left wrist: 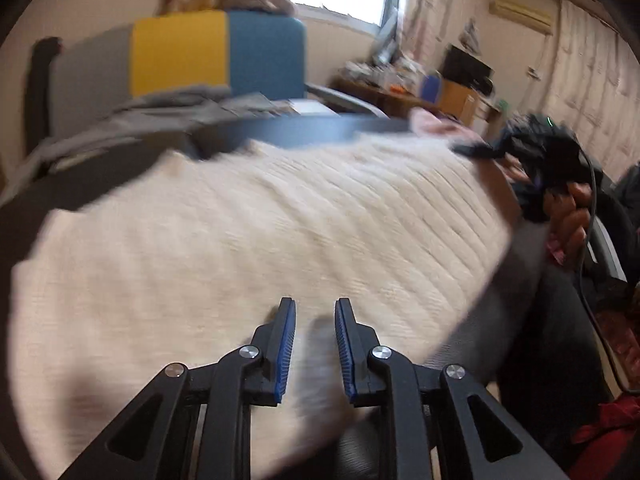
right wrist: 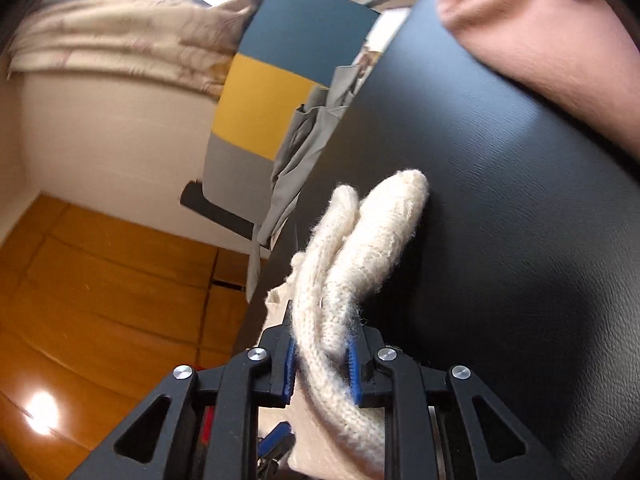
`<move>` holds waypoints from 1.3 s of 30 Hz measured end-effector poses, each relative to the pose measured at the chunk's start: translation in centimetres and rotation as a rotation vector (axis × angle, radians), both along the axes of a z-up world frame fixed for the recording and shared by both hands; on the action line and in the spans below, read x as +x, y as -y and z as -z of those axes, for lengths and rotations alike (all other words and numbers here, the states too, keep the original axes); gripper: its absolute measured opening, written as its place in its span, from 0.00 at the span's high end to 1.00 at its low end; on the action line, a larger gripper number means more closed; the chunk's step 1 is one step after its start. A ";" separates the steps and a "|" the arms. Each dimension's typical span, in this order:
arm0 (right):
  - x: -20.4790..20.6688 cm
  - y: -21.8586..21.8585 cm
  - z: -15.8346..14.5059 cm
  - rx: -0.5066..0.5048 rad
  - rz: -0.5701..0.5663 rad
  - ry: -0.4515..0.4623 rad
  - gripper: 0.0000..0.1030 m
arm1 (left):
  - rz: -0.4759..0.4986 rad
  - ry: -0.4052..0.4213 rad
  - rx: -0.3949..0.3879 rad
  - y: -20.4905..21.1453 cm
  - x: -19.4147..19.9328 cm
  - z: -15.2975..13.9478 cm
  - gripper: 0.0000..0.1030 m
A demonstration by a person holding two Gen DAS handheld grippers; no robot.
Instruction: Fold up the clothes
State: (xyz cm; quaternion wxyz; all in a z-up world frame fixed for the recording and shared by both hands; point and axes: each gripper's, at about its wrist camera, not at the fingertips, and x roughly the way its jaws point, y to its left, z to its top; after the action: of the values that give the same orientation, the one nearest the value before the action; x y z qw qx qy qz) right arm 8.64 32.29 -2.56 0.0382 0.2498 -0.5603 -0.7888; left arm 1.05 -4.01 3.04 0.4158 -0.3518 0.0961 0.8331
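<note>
While cream knit sweater (left wrist: 248,240) lay spread over black table (right wrist: 500,200), right gripper (right wrist: 322,360) fingers clamped bunched sweater fold; left gripper (left wrist: 315,344) fingers narrow, blurred cream fabric between, grip unclear.

The cream ribbed knit sweater (left wrist: 256,248) covers most of the black leather-textured table (right wrist: 480,200). A grey crumpled garment (left wrist: 132,120) blocks its far-left edge, a pink cloth (right wrist: 552,40) its far-right corner; between them lies bare surface.
</note>
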 end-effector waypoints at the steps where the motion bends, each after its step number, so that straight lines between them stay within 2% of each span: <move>1: 0.0 -0.1 0.0 -0.016 0.001 -0.003 0.80 | -0.045 -0.018 0.011 1.5 -0.6 -0.5 0.81; 4: -0.4 0.4 -0.9 -0.045 -0.011 -0.042 0.80 | -0.208 -0.076 0.030 7.2 -2.7 -1.1 0.81; 7: -1.7 1.7 -3.2 -0.020 -0.050 -0.080 0.81 | -0.338 -0.097 0.000 12.0 -4.5 0.0 0.81; 11: -4.7 4.4 -6.5 0.026 -0.121 -0.115 0.82 | -0.340 -0.021 0.050 15.1 -6.0 2.7 0.77; 15: -7.0 8.5 -9.2 0.062 -0.210 -0.145 0.82 | -0.369 0.038 0.178 16.0 -6.3 3.9 0.76; 20: -11.0 15.9 -11.5 0.126 -0.347 -0.151 0.82 | -0.363 0.043 0.219 17.4 -6.1 4.2 0.76; 25: -15.7 23.9 -10.2 0.179 -0.492 -0.095 0.82 | -0.358 0.052 0.244 17.5 -5.9 4.0 0.76; 29: -19.0 30.7 -6.2 0.231 -0.602 0.002 0.82 | -0.357 0.064 0.260 17.8 -6.3 4.2 0.76; 32: -19.9 33.7 -3.7 0.308 -0.619 0.067 0.82 | -0.356 0.063 0.264 18.0 -6.2 4.2 0.76; 35: -19.9 35.6 -2.5 0.383 -0.630 0.080 0.74 | -0.354 0.082 0.293 18.4 -6.6 4.4 0.76; 37: -19.4 35.7 -3.5 0.361 -0.660 0.000 0.51 | -0.352 0.109 0.331 18.8 -7.1 4.5 0.76; 39: -18.5 35.1 -4.6 0.304 -0.682 -0.082 0.48 | -0.353 0.135 0.369 19.4 -7.2 4.4 0.76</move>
State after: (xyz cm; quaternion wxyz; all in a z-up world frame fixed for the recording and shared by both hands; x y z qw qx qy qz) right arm -9.87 -2.85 2.01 0.2835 0.3932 -0.3193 -0.8143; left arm -6.13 -23.42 -1.35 0.3267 -0.3363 -0.1483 0.8707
